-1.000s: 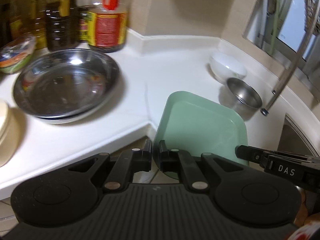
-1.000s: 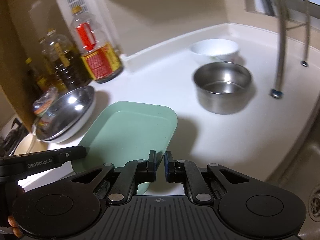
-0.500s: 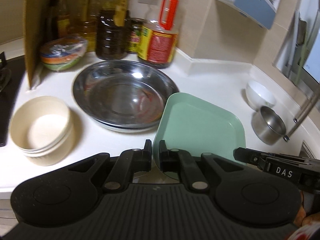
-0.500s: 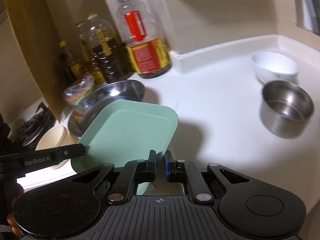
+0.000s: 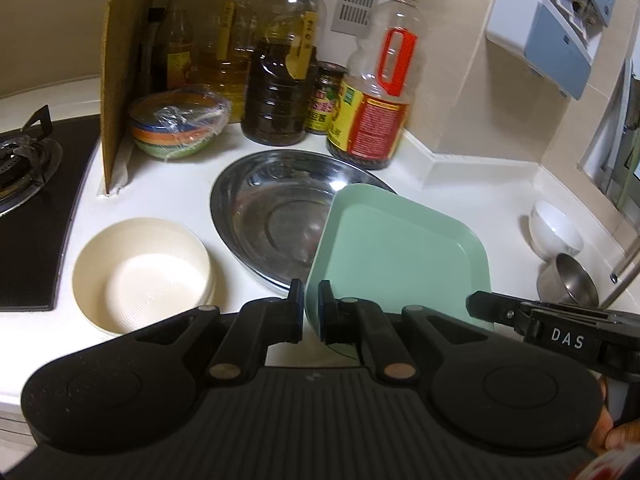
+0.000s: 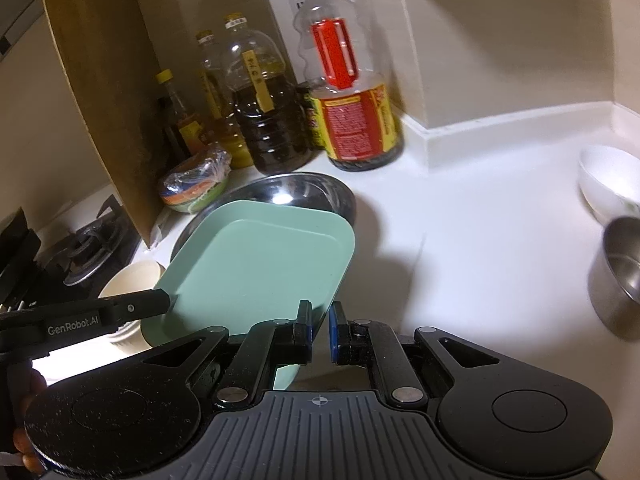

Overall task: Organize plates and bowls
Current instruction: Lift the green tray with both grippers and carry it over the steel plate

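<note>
Both grippers pinch a mint green square plate [image 5: 404, 264], each at a near edge, and hold it over the right side of a wide steel plate [image 5: 272, 216]. My left gripper [image 5: 310, 312] is shut on the plate's left near corner. My right gripper [image 6: 319, 330] is shut on its right near edge; the plate [image 6: 256, 268] fills the middle of that view, above the steel plate [image 6: 312, 192]. A cream bowl [image 5: 144, 276] sits left of the steel plate. A white bowl [image 5: 554, 232] and a small steel bowl [image 5: 568, 280] stand at the right.
Oil and sauce bottles [image 5: 368, 92] line the back wall. A wrapped stack of coloured bowls [image 5: 176, 124] sits by a cardboard sheet [image 5: 124, 60]. A gas hob [image 5: 28, 168] is at the left. A faucet pipe [image 5: 624, 264] is at the far right.
Both grippers carried the green plate left across the counter, from near the small bowls to above the steel plate. The hob and cream bowl came into view.
</note>
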The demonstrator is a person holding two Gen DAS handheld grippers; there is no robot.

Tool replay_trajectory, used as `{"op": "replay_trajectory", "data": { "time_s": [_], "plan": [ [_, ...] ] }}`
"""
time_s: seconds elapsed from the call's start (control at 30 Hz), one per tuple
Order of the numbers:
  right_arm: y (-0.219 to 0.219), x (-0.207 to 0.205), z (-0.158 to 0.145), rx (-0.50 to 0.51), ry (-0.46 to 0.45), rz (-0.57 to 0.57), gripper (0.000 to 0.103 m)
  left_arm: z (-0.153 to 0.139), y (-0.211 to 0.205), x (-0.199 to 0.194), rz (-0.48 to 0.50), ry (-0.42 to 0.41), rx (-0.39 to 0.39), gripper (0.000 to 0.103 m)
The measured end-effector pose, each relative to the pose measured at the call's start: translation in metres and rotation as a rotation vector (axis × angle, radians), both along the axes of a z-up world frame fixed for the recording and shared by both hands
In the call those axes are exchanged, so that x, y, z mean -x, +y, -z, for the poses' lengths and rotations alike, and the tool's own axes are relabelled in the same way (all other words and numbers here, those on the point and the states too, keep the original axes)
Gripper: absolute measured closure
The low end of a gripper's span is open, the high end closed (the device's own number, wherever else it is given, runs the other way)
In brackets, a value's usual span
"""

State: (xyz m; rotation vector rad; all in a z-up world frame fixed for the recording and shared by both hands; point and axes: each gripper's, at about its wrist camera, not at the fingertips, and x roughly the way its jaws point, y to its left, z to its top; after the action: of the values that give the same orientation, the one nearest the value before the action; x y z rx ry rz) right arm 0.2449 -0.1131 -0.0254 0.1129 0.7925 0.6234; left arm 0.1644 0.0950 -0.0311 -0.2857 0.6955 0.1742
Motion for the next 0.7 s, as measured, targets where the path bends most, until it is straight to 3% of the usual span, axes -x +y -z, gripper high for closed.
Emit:
{"op": "replay_trajectory", "data": {
  "time_s": [0.7],
  "plan": [
    [0.057, -0.068, 0.008, 0.023, -0.013, -0.043, 0.095, 0.01, 0.04, -0.047, -0.068, 0.022, -0.001, 0.097]
  ]
}}
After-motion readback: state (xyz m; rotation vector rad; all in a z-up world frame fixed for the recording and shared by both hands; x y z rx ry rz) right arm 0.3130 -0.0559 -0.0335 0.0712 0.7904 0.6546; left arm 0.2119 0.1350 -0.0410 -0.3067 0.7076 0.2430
